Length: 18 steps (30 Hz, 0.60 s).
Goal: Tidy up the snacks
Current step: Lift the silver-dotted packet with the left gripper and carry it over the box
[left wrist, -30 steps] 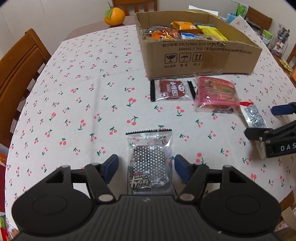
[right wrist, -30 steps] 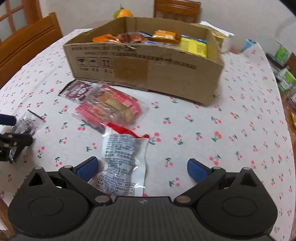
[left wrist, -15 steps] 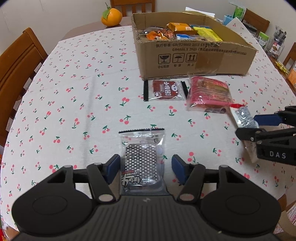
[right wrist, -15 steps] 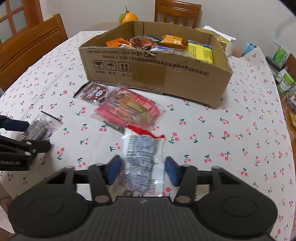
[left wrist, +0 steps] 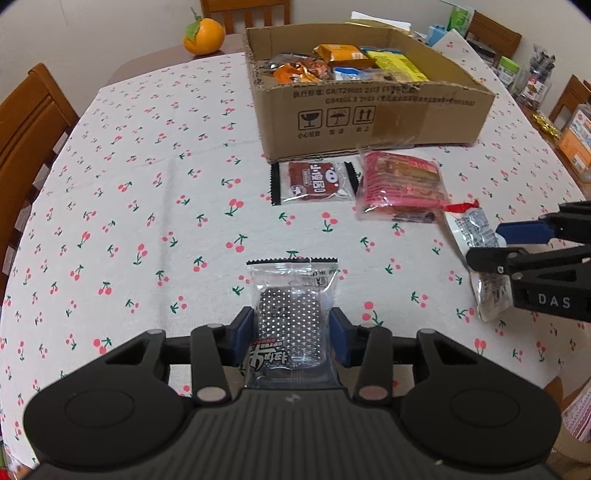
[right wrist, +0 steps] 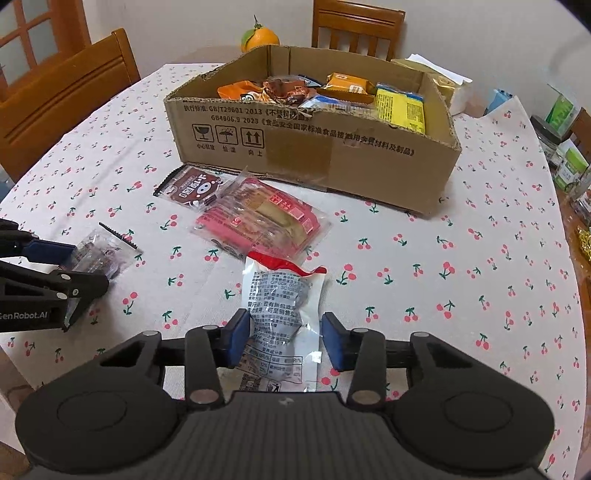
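Two grippers close on loose snack packets in front of the cardboard box [left wrist: 373,122].

The left gripper [left wrist: 291,341] is clamped on a clear packet with a dotted dark biscuit [left wrist: 290,321]; the right gripper [right wrist: 284,341] has its pads against the white, red-topped sachet [right wrist: 282,306], low and level over the worktop [left wrist: 147,206]. Both wrappers look light, crinkly and slippery, best pinched across the filled middle. Two more packets lie just before the box.

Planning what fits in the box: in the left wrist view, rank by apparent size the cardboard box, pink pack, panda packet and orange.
1. cardboard box
2. pink pack
3. panda packet
4. orange, though it sits farthest away, so unsure.
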{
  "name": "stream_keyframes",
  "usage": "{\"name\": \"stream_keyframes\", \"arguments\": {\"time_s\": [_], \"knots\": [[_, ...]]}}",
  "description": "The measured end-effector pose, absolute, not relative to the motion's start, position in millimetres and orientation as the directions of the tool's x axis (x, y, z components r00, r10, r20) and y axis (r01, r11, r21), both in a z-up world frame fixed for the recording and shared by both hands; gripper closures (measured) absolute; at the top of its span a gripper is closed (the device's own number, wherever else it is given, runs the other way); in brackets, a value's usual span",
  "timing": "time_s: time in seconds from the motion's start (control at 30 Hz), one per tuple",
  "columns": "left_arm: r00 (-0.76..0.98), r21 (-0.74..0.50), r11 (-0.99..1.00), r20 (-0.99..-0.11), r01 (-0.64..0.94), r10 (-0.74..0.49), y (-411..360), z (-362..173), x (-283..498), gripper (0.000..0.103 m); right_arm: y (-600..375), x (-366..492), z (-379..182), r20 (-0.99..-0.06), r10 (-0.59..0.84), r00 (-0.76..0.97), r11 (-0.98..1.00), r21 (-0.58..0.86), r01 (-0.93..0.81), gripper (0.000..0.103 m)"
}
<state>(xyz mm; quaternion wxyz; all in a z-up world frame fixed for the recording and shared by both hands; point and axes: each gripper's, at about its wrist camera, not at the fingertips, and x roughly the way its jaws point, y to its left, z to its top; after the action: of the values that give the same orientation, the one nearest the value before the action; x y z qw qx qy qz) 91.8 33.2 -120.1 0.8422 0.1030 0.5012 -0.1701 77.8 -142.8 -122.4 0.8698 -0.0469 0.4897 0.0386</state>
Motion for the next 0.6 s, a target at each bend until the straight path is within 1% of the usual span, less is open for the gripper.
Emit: {"name": "stream_keyframes", "arguments": {"time_s": [0.2, 0.3, 0.53, 0.6], "knots": [[0.439, 0.005, 0.909, -0.877, 0.416, -0.196, 32.5, -115.1, 92.2, 0.06, -146.0, 80.0, -123.8, -0.857, 0.03, 0.515, 0.994, -0.029, -0.106, 0.055], [0.438, 0.009, 0.906, -0.878, 0.423, -0.195, 32.2, -114.6, 92.6, 0.06, -147.3, 82.5, -124.5, -0.858, 0.038, 0.513, 0.994, -0.018, -0.104, 0.053], [0.43, 0.006, 0.906, -0.882, 0.423, -0.195, 32.6, -114.2, 95.3, 0.06, -148.8, 84.5, -129.9, -0.857, 0.051, 0.513, 0.998, 0.023, -0.06, 0.042], [0.426, 0.004, 0.907, -0.883, 0.422, -0.195, 32.9, -114.2, 96.8, 0.06, -146.1, 84.7, -130.9, -0.852, 0.039, 0.522, 0.999, 0.02, -0.041, 0.041]]}}
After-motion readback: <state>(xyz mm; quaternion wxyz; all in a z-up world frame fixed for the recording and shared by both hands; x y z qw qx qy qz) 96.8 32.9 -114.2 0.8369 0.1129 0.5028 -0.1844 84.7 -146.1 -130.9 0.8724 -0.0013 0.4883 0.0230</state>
